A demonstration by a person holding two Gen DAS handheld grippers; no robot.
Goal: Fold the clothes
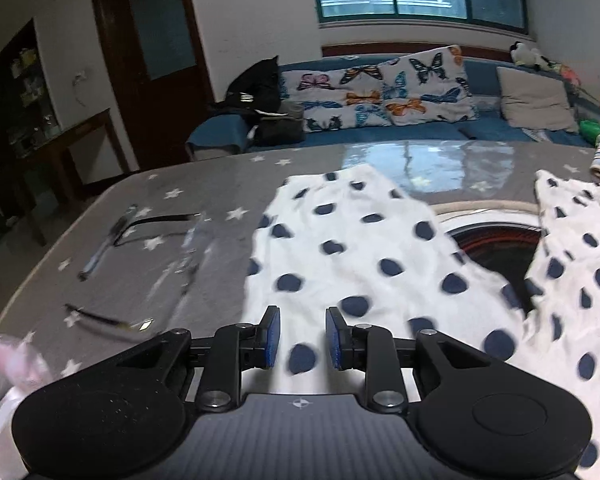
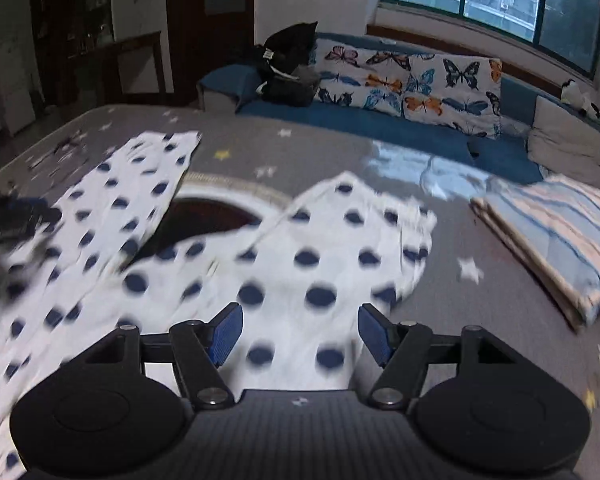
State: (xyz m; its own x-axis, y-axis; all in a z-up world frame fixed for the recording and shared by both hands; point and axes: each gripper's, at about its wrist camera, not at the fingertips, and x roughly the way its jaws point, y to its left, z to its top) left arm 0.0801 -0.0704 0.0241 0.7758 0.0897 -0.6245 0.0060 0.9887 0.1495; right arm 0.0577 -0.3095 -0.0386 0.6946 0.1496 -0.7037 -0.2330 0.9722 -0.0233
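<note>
Soft white trousers [image 1: 340,248] with navy dots lie mid-table, legs forked over the grey star-print cloth [image 1: 204,184]. Left gripper [image 1: 302,338] narrowly parted, right gripper [image 2: 300,334] wide, both empty above the fabric. Only the left view shows glasses [image 1: 156,228] near the left edge; only the right shows the whole striped folded pile [image 2: 556,240] by the right edge.

Left hand-held gripper [image 1: 302,338] — above polka-dot trousers [image 1: 352,264].
</note>
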